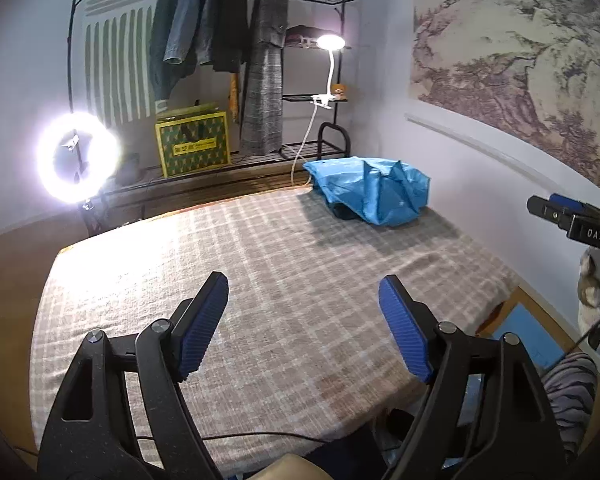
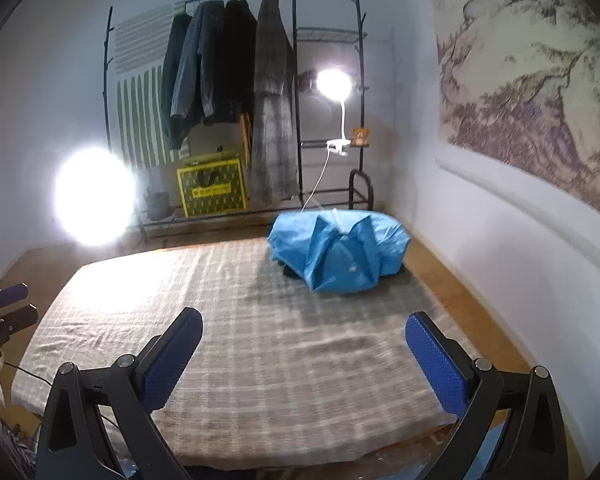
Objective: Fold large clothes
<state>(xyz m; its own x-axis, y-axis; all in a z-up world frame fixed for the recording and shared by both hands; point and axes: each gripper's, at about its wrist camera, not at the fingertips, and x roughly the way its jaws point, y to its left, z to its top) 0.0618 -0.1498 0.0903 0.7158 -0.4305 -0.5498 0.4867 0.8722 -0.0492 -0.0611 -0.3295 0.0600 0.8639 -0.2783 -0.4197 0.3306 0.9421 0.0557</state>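
A crumpled bright blue garment [image 1: 370, 190] [image 2: 340, 252] lies in a heap at the far right corner of the checked beige mat [image 1: 260, 280] [image 2: 240, 340]. My left gripper [image 1: 303, 292] hangs open over the near part of the mat, nothing between its blue pads. My right gripper [image 2: 304, 330] is open wide over the mat's near edge, also empty. Both are well short of the garment. The right gripper's tips [image 1: 556, 216] show at the right edge of the left wrist view. The left gripper's tips [image 2: 14, 304] show at the left edge of the right wrist view.
A black clothes rack [image 1: 260, 60] [image 2: 236, 92] with hanging coats stands behind the mat, a yellow-green box [image 1: 192, 142] [image 2: 212, 190] on its lower shelf. A ring light [image 1: 78, 158] [image 2: 94, 196] glares at left and a clip lamp [image 1: 330, 42] [image 2: 334, 84] shines above the garment. White wall with a landscape mural at right.
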